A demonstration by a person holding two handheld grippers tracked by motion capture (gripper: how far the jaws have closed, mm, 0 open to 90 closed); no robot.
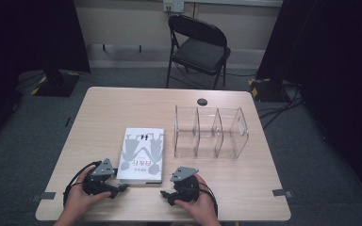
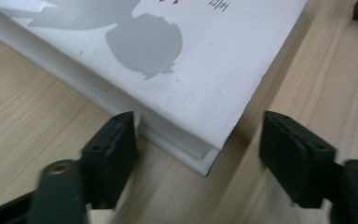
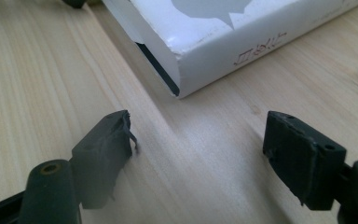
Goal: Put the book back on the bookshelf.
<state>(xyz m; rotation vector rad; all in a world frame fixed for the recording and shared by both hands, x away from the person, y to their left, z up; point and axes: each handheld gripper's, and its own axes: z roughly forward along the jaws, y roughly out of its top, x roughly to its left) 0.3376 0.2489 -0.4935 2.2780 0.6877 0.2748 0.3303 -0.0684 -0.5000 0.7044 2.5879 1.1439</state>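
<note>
Near the table's (image 1: pixel 245 188) front edge, a white book (image 1: pixel 142 154) lies flat; clear divided organizer (image 1: pixel 210 132) toward right edge. Left gripper (image 2: pixel 198 140): jaws spread, astride book's near corner. Right gripper (image 3: pixel 198 144): jaws spread, empty, just short of spine corner.

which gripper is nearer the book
Left. The left gripper is at the book's near left corner, the corner sitting between its open jaws. The right gripper sits off the near right corner, apart from it.
</note>
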